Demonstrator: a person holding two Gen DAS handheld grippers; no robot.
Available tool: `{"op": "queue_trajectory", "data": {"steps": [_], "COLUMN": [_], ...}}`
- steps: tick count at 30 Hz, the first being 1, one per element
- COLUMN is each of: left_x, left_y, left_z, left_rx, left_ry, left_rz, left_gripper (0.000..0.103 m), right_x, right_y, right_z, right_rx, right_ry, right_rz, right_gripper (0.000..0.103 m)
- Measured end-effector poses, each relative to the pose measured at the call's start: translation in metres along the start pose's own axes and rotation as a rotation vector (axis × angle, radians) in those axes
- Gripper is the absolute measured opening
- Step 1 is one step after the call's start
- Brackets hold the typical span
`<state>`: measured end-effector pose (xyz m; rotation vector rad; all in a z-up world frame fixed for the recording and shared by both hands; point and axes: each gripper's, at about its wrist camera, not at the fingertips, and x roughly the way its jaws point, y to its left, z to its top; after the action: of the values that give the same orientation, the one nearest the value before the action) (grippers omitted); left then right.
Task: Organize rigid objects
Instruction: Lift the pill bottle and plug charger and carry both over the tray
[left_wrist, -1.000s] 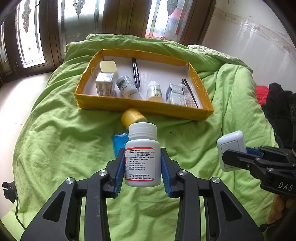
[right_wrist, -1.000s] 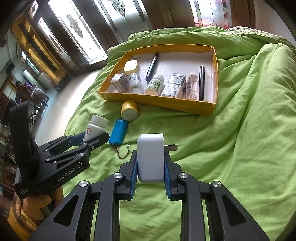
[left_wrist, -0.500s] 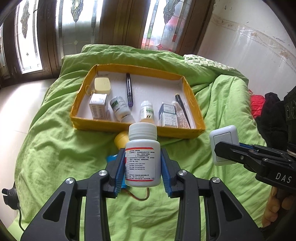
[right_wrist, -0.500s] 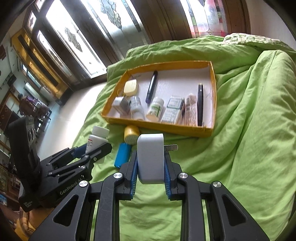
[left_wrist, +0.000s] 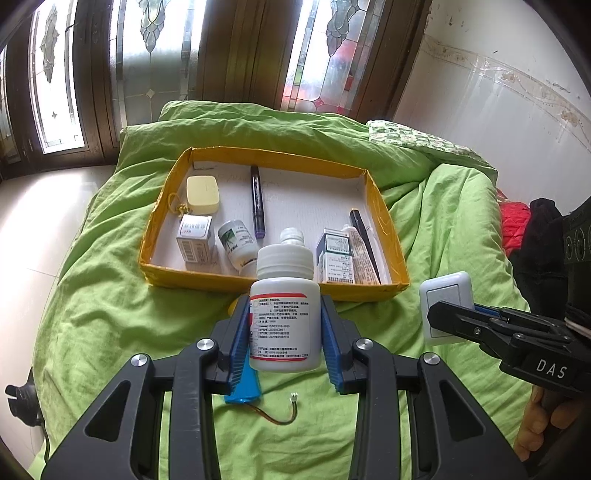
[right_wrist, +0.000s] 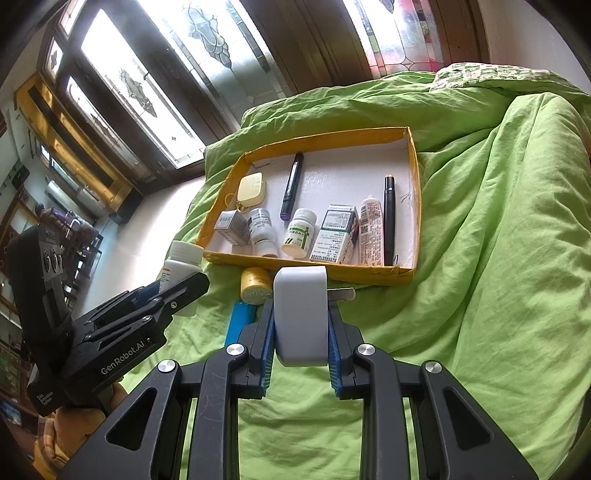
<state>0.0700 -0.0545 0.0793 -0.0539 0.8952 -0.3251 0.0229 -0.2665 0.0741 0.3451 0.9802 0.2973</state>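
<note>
My left gripper (left_wrist: 284, 332) is shut on a white pill bottle (left_wrist: 284, 317) with a red-edged label, held upright above the green quilt. A white wall plug (right_wrist: 301, 314) with a metal prong is clamped in my right gripper (right_wrist: 301, 332). Ahead of both lies a yellow cardboard tray (left_wrist: 384, 206) (right_wrist: 415, 192) that holds several boxes, small bottles, a tube, two pens and a pale yellow case. In front of the tray's near wall rest a yellow-capped jar (right_wrist: 255, 282) and a blue battery pack (right_wrist: 240, 319) with a thin wire (left_wrist: 280, 415).
The green quilt (right_wrist: 498, 258) covers a bed with folds rising at the right. Stained-glass windows (left_wrist: 155, 55) stand behind it and pale floor (left_wrist: 33, 221) lies at the left. Red and black clothes (left_wrist: 528, 229) sit at the bed's right edge.
Both grippers have risen and drawn back with their loads, so the tray now looks farther off and lower. The jar and battery pack lie where they were.
</note>
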Motion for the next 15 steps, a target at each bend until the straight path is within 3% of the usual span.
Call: {"op": "queue_trajectory", "data": {"steps": [15], "left_x": [0.011], "left_y": [-0.001], "left_z": [0.028], "left_rx": [0.009], "left_ry": [-0.022], "left_rz": [0.000], "left_gripper": [0.033], "right_x": [0.002], "right_y": [-0.010], "right_z": [0.042], "right_rx": [0.058], "right_ry": [-0.071], "right_rz": [-0.007], "right_gripper": [0.022]}}
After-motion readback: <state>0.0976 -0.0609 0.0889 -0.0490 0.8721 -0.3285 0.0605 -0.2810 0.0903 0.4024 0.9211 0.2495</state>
